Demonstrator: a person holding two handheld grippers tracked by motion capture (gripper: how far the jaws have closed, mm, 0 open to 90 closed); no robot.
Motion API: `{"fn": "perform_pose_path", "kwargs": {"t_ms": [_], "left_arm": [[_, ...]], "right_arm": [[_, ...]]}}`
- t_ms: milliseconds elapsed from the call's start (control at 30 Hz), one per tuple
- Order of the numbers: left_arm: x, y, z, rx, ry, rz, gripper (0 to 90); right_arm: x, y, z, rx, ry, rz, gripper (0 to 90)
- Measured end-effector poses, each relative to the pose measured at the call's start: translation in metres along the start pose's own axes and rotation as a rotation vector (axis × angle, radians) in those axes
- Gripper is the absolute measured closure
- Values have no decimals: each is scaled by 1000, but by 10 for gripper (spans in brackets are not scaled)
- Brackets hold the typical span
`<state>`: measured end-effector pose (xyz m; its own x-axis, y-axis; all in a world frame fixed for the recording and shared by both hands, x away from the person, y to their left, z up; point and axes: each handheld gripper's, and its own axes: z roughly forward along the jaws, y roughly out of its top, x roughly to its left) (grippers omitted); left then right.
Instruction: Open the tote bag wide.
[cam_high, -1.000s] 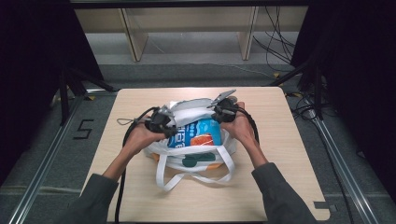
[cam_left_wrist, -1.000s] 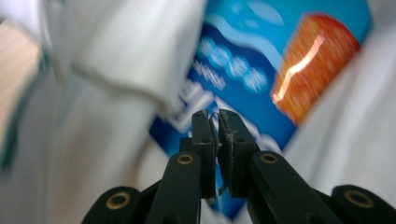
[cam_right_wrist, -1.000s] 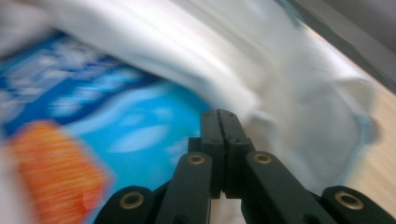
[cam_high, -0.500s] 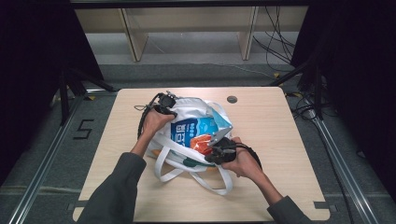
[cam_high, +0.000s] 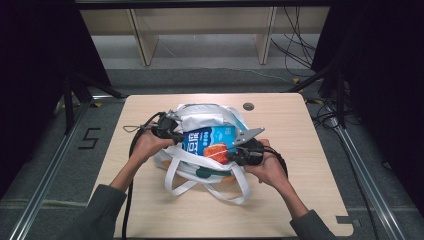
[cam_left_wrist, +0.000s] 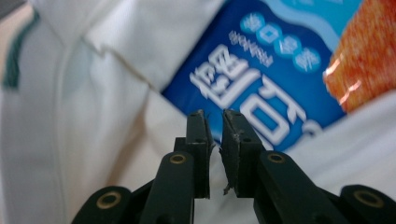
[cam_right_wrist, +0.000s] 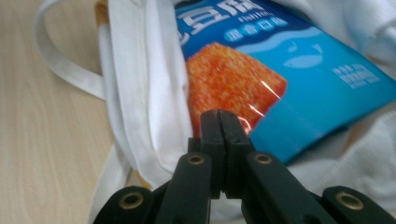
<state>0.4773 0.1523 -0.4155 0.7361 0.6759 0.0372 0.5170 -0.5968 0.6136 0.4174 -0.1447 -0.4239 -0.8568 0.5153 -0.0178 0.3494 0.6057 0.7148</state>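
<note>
**Snack packet partway into the tote bag**

A white tote bag lies on the table with its mouth open and its straps trailing toward the person. A blue snack packet with an orange picture on it rests in the bag's mouth, most of its printed face exposed between the folds of cloth. Judging from this, the packet has reached the bag but is not yet tucked inside; what seems left is to push it deeper or draw the fabric over it.

The left hand-held gripper sits at the packet's left edge, where the cloth meets the blue wrapper. Its jaws have just been opening and stand a narrow slit apart; a thin wisp of material shows in the gap, but the pads do not appear to press on anything.

The right hand-held gripper has its jaws fully together, with nothing seen between them. Its tips point at the orange part of the packet, at or just short of the wrapper; contact cannot be told.
</note>
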Motion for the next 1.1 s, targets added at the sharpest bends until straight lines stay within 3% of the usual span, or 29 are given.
{"fn": "perform_pose_path", "kwargs": {"t_ms": [67, 167, 233, 300, 367, 400, 433, 567, 667, 733, 867, 1000, 1033, 1100], "left_arm": [[3, -16, -2, 5, -2, -16, 803], [8, -33, 0, -22, -42, -62, 823], [5, -39, 3, -19, -41, -56, 826], [3, -39, 2, -21, -38, -47, 830], [3, -38, 0, -13, -30, -35, 829], [3, -38, -2, -20, -28, -34, 823], [2, -37, -4, -35, -28, -34, 814], [-1, -41, -16, -133, -45, -79, 792], [-2, -44, -23, -174, -62, -93, 774], [-6, -45, -25, -199, -69, -115, 769], [-11, -47, -29, -212, -81, -107, 744], [-16, -48, -33, -254, -98, -131, 710], [-16, -50, -36, -251, -101, -112, 703], [-20, -53, -38, -282, -103, -136, 671]], "right_arm": [[-1, -6, -1, 23, -9, 14, 900], [-4, -20, 3, 25, -11, 30, 900], [-3, -22, 4, 33, -17, 27, 900], [6, -26, 10, 82, -44, -3, 900], [6, -25, 9, 82, -44, 8, 900], [2, -23, 8, 56, -40, -27, 900], [2, -22, 5, 45, -42, 4, 900], [-2, -18, -11, -26, -12, 18, 892], [-4, -16, -19, -67, -27, 35, 890], [-6, -15, -23, -66, -27, 32, 885], [-6, -15, -24, -73, -34, 49, 878], [-7, -16, -26, -85, -38, 48, 856], [-7, -16, -27, -97, -46, 44, 852], [-7, -16, -30, -90, -45, 60, 840]]}}
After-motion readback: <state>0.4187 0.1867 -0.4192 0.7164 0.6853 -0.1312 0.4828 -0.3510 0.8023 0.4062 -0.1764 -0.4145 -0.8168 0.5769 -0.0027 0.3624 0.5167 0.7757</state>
